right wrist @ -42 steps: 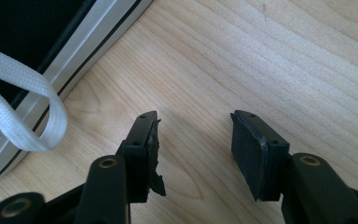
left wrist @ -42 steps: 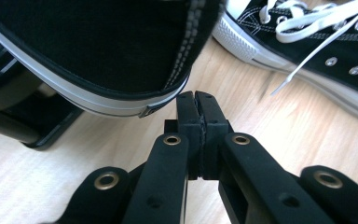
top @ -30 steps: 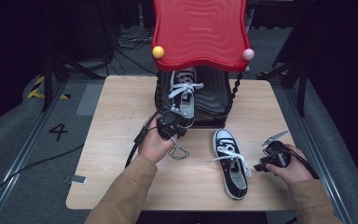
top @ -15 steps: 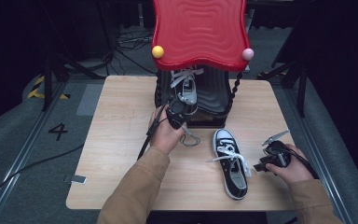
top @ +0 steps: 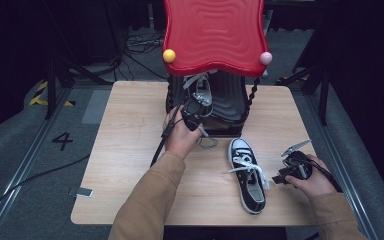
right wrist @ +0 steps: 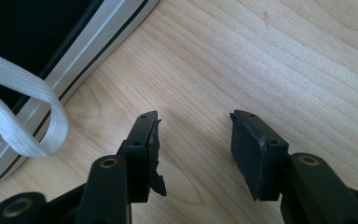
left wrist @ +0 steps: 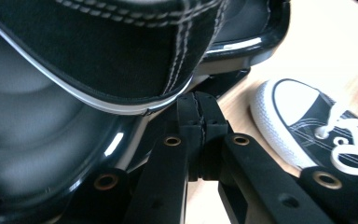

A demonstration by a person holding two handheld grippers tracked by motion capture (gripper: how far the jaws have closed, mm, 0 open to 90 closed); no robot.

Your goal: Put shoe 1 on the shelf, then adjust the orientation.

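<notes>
A black high-top sneaker (top: 200, 91) with white laces sits on the lower black shelf (top: 229, 107) of a red-topped stand. My left gripper (top: 196, 109) is at its near end. In the left gripper view the jaws (left wrist: 198, 109) are pressed together, with their tips against the sneaker's white sole edge (left wrist: 98, 100); nothing shows between them. A second matching sneaker (top: 249, 175) lies on the wooden table (top: 130, 150) with its toe toward the stand. My right gripper (top: 279, 177) rests on the table just right of it, open and empty (right wrist: 193, 135). A white lace loop (right wrist: 23, 107) lies to its left.
The stand's wavy red top (top: 212, 32) overhangs the shelf, with a yellow ball (top: 169, 55) and a pink ball (top: 265, 58) at its corners. Twisted black posts (top: 252, 92) hold it up. Dark floor with cables surrounds the table.
My left hand has moved away from the person toward the stand, and its gripper is now at the shelf sneaker, which has shifted slightly inward. The right hand and table sneaker have stayed still.
</notes>
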